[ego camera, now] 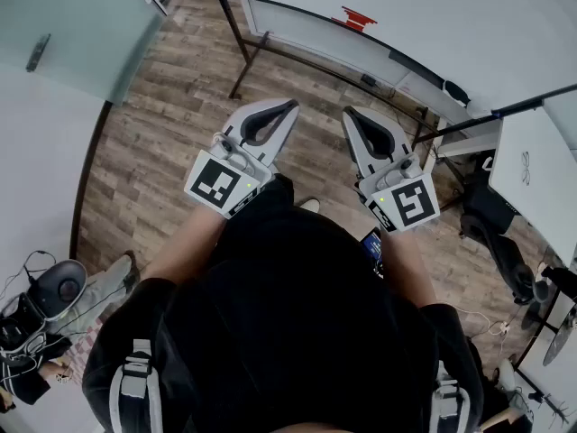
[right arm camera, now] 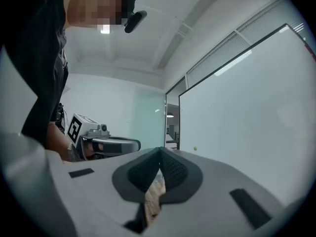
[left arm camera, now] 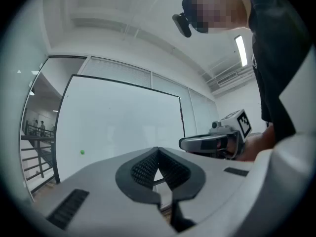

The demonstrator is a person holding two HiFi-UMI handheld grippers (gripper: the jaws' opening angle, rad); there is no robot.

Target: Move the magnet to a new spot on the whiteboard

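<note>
the left gripper [ego camera: 288, 108] and the right gripper [ego camera: 350, 114] are both closed tight with nothing in them. the little green magnet [left arm camera: 82, 152] sticks low on the whiteboard [left arm camera: 123, 117], well apart from both.

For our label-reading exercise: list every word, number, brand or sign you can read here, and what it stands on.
No readable words or numbers anywhere.
Grey-white left gripper and right gripper: cubes show black square marker patterns, not text.
Large white whiteboard: blank, only a small round green magnet.
</note>
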